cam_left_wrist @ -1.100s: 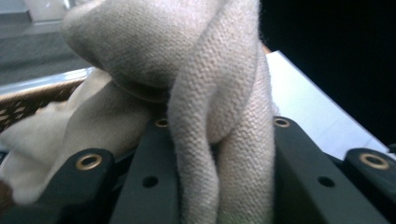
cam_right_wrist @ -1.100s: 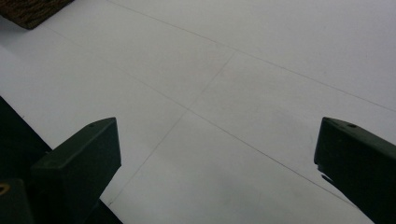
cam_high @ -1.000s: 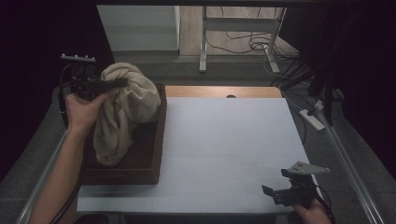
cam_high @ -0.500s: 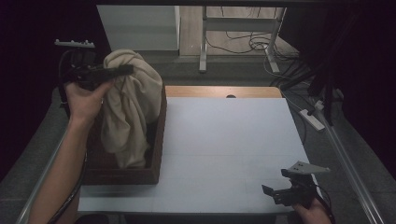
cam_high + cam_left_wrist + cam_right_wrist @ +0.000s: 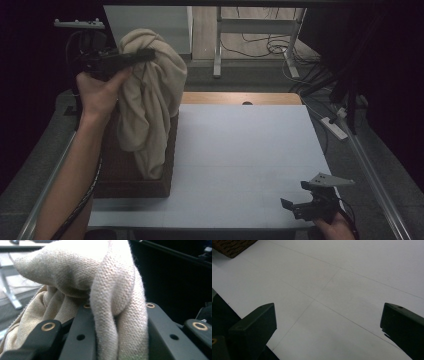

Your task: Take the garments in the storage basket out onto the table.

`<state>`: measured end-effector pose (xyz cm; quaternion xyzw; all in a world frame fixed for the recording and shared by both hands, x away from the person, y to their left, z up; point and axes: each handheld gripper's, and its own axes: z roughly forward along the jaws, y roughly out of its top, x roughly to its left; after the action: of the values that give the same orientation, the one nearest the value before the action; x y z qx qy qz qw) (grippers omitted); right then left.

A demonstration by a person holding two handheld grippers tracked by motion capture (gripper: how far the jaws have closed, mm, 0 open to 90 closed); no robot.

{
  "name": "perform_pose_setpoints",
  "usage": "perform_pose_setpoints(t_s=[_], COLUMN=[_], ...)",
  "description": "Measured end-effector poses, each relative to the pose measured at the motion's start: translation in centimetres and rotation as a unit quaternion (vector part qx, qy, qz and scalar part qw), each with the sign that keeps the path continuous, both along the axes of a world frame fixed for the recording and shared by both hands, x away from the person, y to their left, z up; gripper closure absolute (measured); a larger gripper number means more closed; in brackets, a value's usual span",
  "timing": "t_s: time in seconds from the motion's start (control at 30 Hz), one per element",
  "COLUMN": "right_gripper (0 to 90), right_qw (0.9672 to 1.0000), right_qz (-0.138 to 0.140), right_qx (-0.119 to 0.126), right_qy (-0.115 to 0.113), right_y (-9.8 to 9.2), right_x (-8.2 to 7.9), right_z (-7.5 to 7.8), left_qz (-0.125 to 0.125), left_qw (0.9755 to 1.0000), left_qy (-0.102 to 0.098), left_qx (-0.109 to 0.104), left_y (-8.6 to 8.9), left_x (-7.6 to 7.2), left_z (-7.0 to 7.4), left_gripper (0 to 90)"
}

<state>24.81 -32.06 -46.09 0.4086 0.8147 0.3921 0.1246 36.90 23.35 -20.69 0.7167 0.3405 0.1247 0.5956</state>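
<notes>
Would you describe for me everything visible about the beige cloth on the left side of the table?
The beige cloth is a soft woven or knitted fabric, bunched and creased. The left gripper is shut on a fold at its top; the left gripper view shows that fold pinched between the black jaws. It hangs in long folds, its lower end reaching into the dark brown woven basket at the white table's left edge.

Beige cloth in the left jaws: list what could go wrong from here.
1. The left gripper pinches only a bunched fold of the beige cloth; the fold may slip out under the hanging weight.
2. The cloth's lower end hangs into the brown basket; it could snag on the rim and drag the basket across the white table.
3. The right gripper sits open at the near edge, too far off to catch a drop.
</notes>
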Motion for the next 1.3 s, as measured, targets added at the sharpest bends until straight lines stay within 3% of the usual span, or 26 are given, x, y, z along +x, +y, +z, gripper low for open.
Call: perform_pose_setpoints(t_s=[0.3,0.67,0.9,1.3], right_gripper=[0.8,0.8,0.9,0.9], right_qw=[1.0000,0.9999,0.9996,0.9984], right_qz=[-0.001,-0.001,-0.006,-0.010], right_qx=[0.004,0.013,0.028,0.056], right_qy=[-0.001,-0.002,-0.004,-0.007], right_y=[-0.1,-0.3,-0.6,-1.2], right_x=[0.0,-0.1,-0.1,-0.2], right_z=[0.0,0.1,0.1,0.2], left_qz=[-0.043,-0.070,-0.102,-0.119], left_qw=[0.9990,0.9974,0.9943,0.9927], left_qy=[-0.009,-0.017,-0.028,-0.012], left_qx=[0.002,0.002,-0.001,0.020], left_y=[-4.2,-8.8,-11.2,-15.0], left_x=[0.7,1.7,1.9,2.8], left_z=[1.1,2.1,2.8,1.9], left_gripper=[76.5,76.4,76.4,76.3])
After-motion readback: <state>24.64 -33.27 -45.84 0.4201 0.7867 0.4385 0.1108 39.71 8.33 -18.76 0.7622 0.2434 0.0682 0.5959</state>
